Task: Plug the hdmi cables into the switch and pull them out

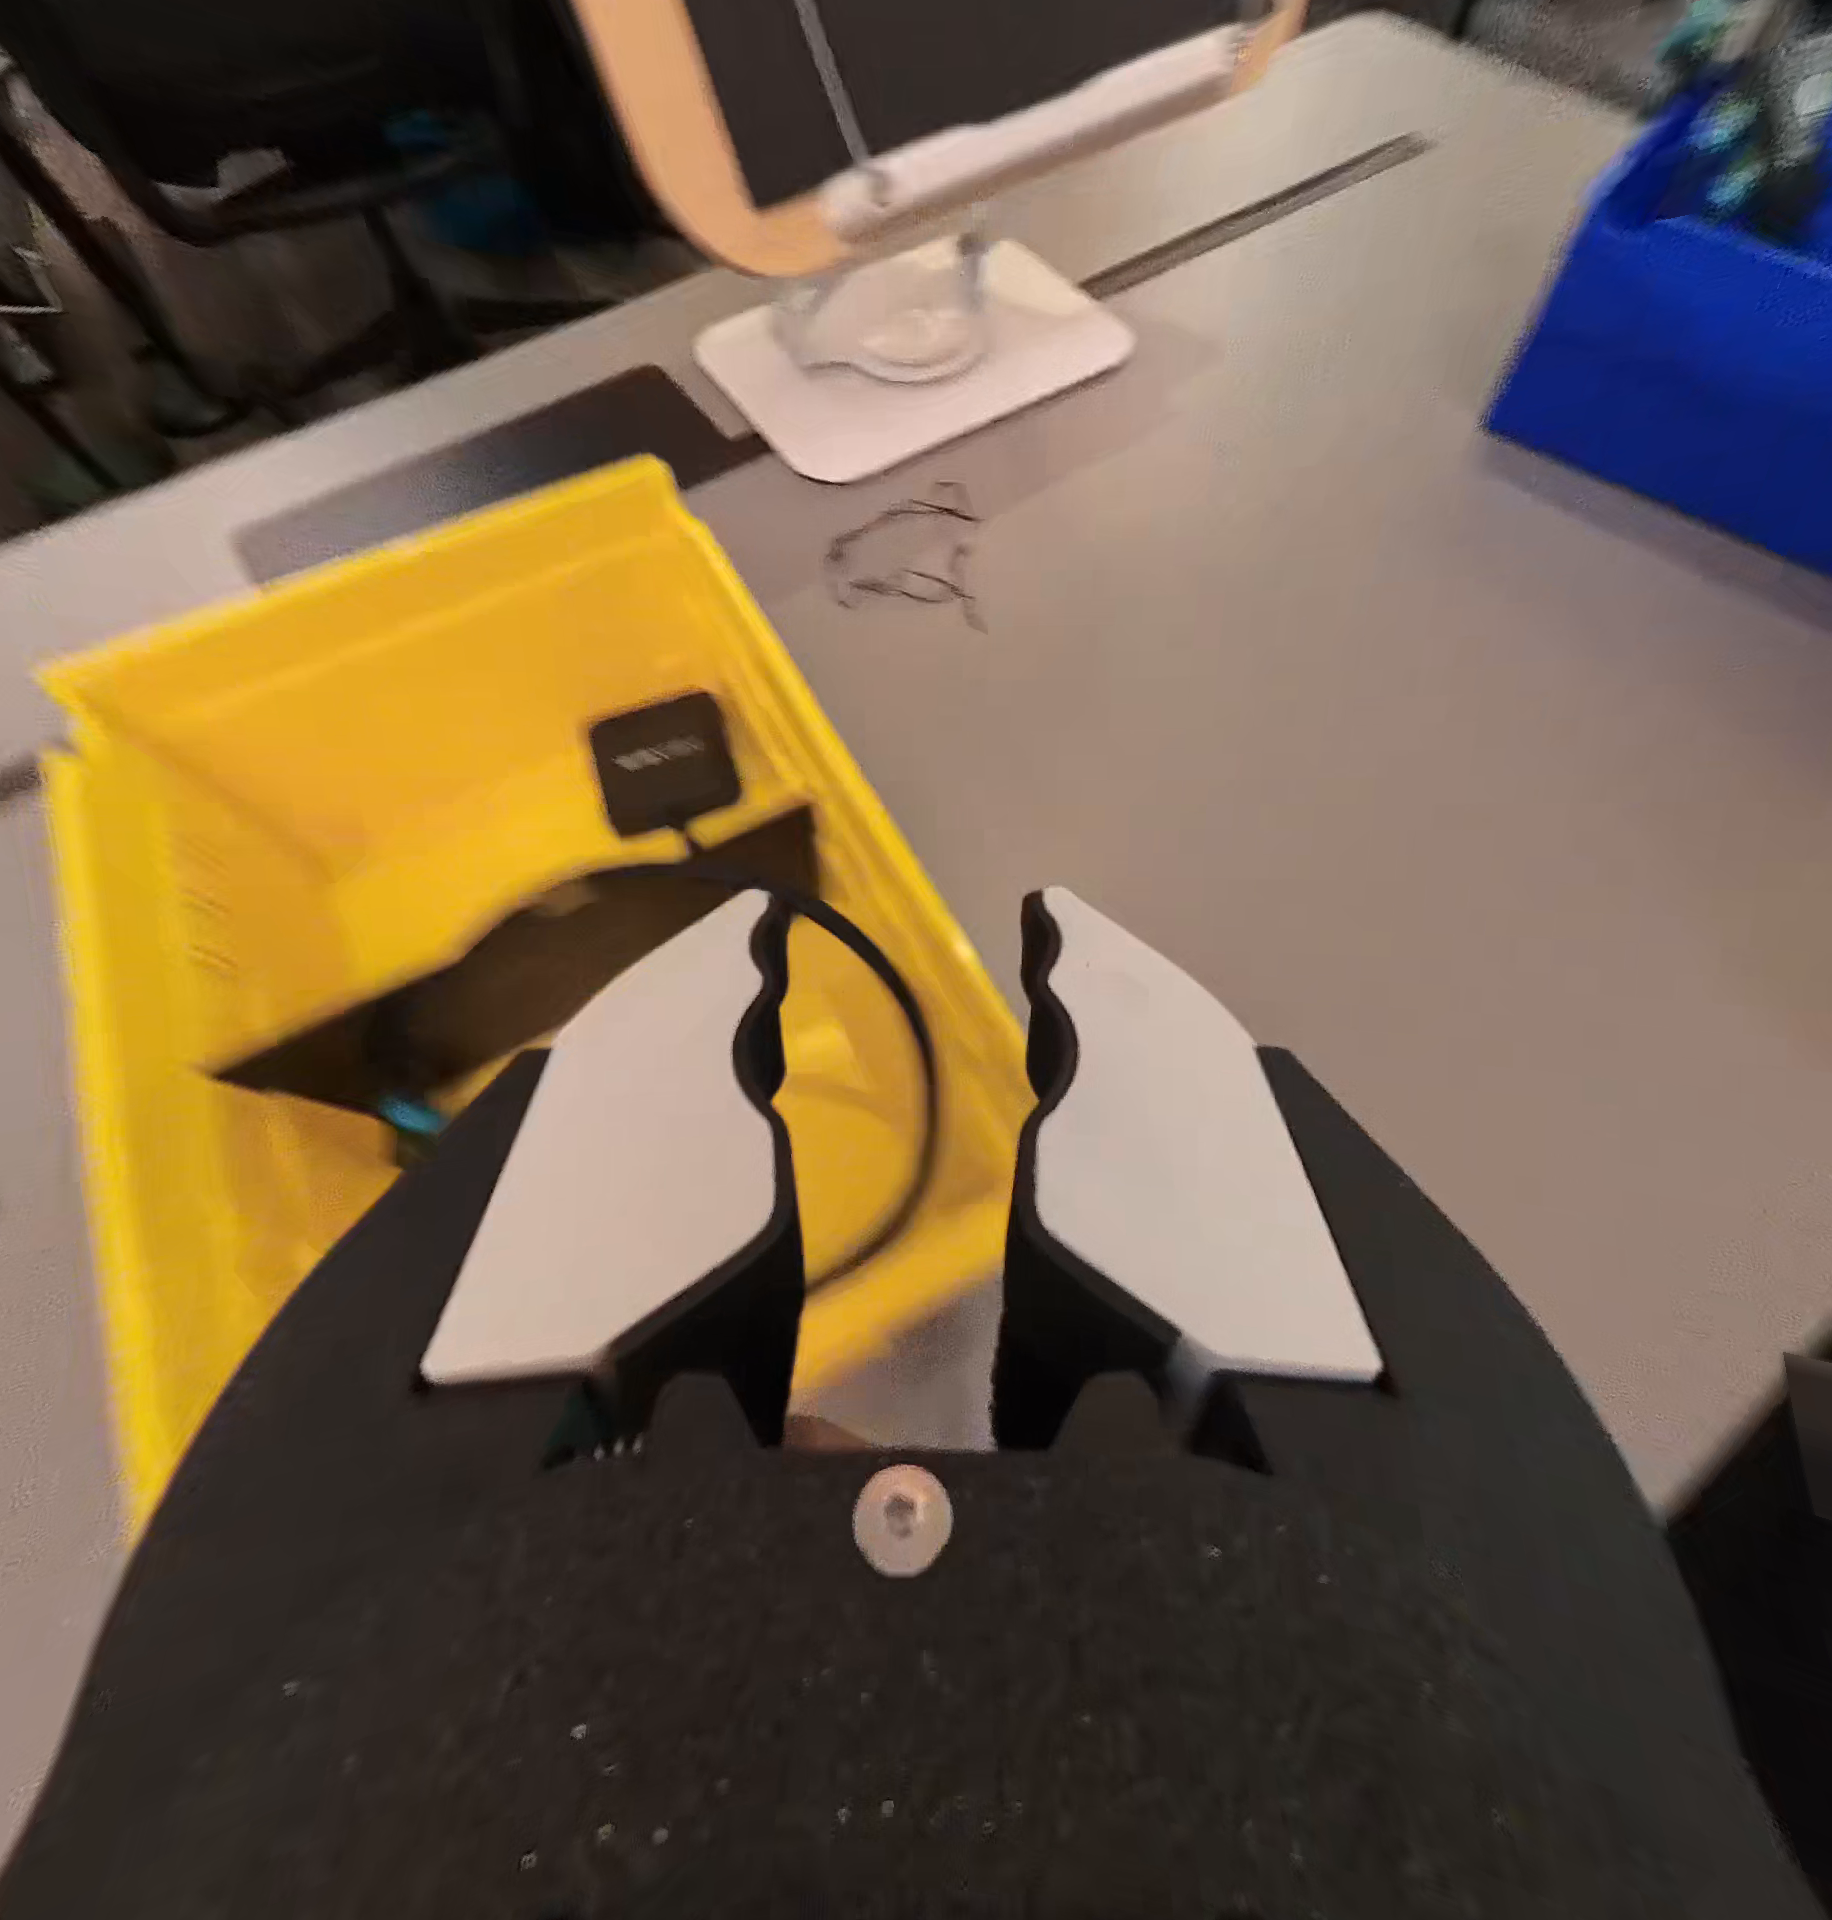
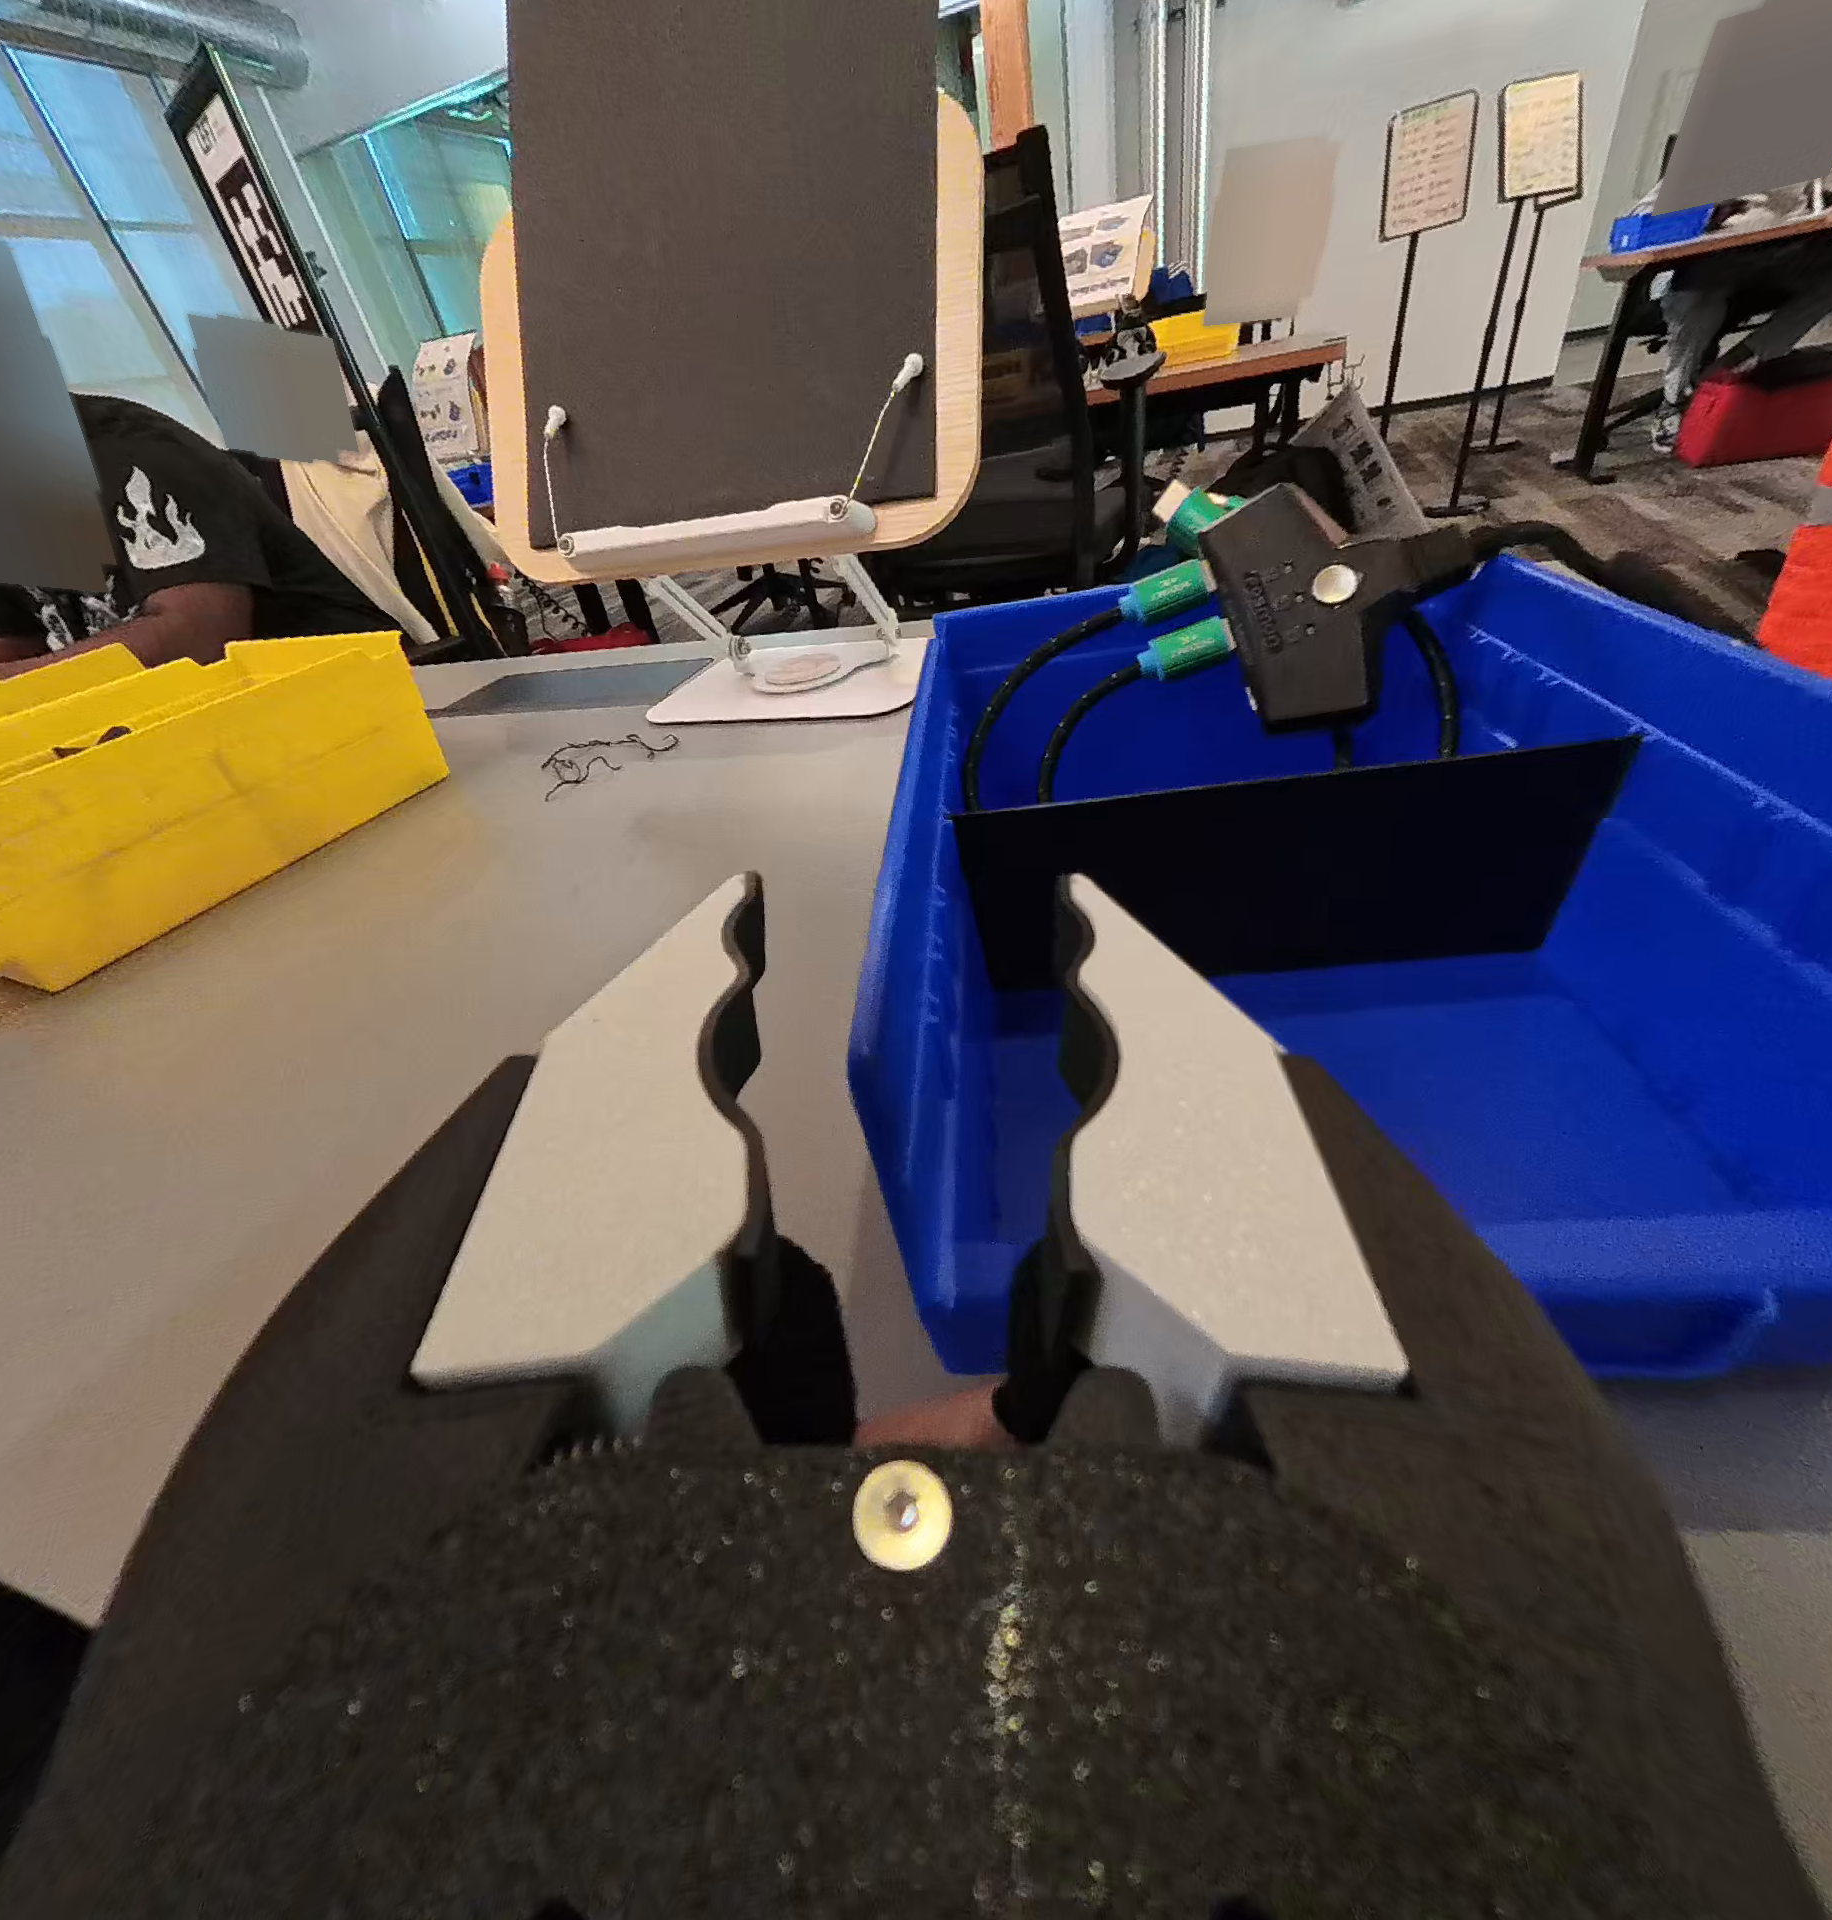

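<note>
Grey worktop (image 2: pixel 268 1195), two bins. Blue plastic bin (image 2: pixel 1514 1195) with dark divider (image 2: pixel 1307 842): black T-shaped HDMI switch (image 2: pixel 1307 634) propped at the far rim, two black cables with green plugs (image 2: pixel 1166 618) seated in its side. Yellow plastic bin (image 1: pixel 268 935): small black square box (image 1: pixel 668 761) with a thin black lead (image 1: pixel 891 997). Left gripper (image 1: pixel 901 935) above the yellow bin, jaws spread, empty. Right gripper (image 2: pixel 907 914) before the blue bin, jaws spread, empty.
</note>
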Demonstrator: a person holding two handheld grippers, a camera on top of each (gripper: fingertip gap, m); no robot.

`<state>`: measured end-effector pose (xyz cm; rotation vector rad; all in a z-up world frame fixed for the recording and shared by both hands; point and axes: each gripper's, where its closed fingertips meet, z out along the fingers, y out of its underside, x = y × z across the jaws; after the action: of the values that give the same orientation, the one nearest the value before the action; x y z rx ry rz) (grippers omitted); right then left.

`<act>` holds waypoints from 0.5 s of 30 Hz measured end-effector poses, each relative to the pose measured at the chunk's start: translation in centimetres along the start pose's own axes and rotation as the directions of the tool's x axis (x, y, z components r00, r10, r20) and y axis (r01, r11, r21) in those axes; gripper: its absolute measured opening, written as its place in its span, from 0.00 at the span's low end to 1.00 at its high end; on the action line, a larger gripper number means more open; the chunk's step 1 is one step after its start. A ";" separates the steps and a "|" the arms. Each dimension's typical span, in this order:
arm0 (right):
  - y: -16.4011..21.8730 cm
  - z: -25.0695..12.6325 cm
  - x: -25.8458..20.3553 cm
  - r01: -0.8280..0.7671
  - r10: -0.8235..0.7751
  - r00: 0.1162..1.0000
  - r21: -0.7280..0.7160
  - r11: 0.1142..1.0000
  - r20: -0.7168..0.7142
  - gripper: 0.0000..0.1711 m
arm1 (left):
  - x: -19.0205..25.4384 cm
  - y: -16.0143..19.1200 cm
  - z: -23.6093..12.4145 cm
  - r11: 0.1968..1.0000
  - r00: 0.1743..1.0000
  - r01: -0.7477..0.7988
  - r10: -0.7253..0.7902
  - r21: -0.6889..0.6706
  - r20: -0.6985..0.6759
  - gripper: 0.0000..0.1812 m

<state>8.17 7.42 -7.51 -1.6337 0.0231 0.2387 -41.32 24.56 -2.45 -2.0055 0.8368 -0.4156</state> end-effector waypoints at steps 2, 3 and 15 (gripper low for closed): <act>0.2 0.4 -0.3 -0.008 0.009 1.000 -0.013 1.000 0.010 0.32 | -4.1 -2.1 2.8 0.994 0.998 -0.052 0.056 -0.095 0.041 0.24; 0.3 0.5 -0.5 -0.010 0.010 1.000 -0.017 1.000 0.014 0.32 | -5.5 -2.1 4.5 0.979 0.996 -0.081 0.085 -0.185 0.016 0.26; 1.5 0.0 1.1 -0.044 0.043 0.999 -0.052 0.998 -0.027 0.32 | -10.6 3.7 17.8 0.697 0.961 -0.220 0.034 -0.682 -0.276 0.36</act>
<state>9.02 7.41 -9.14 -1.6904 0.0728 0.2530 -40.14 41.52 -14.88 -2.6111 1.4567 -0.2748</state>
